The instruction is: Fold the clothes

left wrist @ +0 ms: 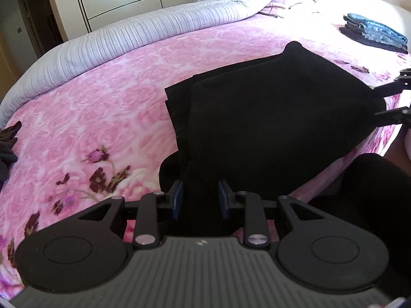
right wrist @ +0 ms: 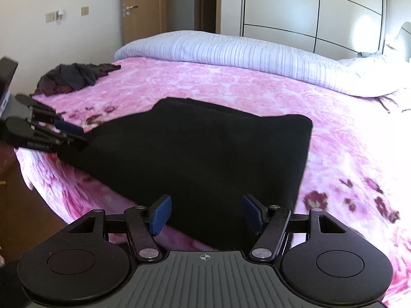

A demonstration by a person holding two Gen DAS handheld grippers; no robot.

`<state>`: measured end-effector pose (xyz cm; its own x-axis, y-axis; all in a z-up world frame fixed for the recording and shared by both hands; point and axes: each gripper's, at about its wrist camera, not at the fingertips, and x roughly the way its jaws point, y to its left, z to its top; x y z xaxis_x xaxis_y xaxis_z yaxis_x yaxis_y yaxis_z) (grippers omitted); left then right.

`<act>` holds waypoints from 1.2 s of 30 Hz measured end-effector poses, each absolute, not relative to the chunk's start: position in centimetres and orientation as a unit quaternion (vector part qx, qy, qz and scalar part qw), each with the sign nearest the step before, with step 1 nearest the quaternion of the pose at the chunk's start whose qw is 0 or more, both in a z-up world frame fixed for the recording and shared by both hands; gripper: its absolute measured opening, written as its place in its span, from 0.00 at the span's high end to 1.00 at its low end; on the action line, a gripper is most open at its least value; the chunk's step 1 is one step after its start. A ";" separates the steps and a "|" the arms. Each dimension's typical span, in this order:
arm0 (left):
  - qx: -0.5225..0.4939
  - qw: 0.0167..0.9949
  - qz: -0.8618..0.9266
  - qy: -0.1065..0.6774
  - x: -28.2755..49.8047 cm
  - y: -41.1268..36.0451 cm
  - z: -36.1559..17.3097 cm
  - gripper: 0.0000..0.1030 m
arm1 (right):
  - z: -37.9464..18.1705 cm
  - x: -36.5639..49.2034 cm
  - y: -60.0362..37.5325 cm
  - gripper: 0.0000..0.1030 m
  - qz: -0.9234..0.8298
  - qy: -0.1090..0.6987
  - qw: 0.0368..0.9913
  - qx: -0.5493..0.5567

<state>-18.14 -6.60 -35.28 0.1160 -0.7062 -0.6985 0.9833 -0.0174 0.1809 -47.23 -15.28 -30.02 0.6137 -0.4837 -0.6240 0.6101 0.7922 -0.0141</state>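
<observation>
Black cloth: the garment lies folded at the bed's near edge, its long axis along that edge.
Left gripper: jaws narrowed around the cloth's bunched near-left end.
Right gripper: jaws wide apart, straddling the near-right corner, not pressing.
Far corner: folded jeans.

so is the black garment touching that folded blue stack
Apart. The left wrist view shows pink blanket between the black garment and the folded blue stack.

Matt black knit garment, plush pink floral blanket, ribbed white quilt, glossy wardrobe
</observation>
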 end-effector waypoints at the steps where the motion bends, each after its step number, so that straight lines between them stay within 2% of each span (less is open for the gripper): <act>1: 0.335 0.669 -0.630 0.206 -18.3 -6.6 -35.3 0.76 | -30.1 -47.5 -15.1 0.37 -0.310 0.317 0.891 0.099; 9: 0.345 0.669 -0.627 0.201 -18.6 -6.7 -35.2 0.76 | -30.0 -49.0 -14.1 0.35 -0.324 0.326 0.885 0.078; 16: 0.352 0.666 -0.628 0.196 -18.6 -6.8 -35.3 0.76 | -30.3 -48.6 -13.1 0.29 -0.319 0.339 0.884 0.036; 21: 0.355 0.665 -0.629 0.193 -18.6 -6.8 -35.3 0.76 | -30.7 -47.2 -12.4 0.27 -0.301 0.365 0.880 -0.029; 26: 0.358 0.669 -0.629 0.169 -18.8 -6.3 -34.8 0.73 | -31.9 -44.5 -11.6 0.27 -0.253 0.408 0.866 -0.139; 29: 0.368 0.659 -0.645 0.122 -19.6 -5.2 -34.4 0.64 | -33.2 -42.9 -11.4 0.27 -0.220 0.441 0.846 -0.206; 33: 0.400 0.616 -0.679 0.019 -21.9 -3.3 -34.7 0.38 | -35.4 -41.5 -12.2 0.28 -0.202 0.478 0.815 -0.257; 34: 0.407 0.601 -0.687 0.000 -22.5 -3.0 -35.0 0.34 | -35.8 -41.3 -12.4 0.36 -0.192 0.485 0.810 -0.268; 36: 0.435 0.572 -0.694 -0.043 -23.9 -2.9 -36.1 0.34 | -35.6 -41.3 -13.2 0.46 -0.171 0.488 0.818 -0.252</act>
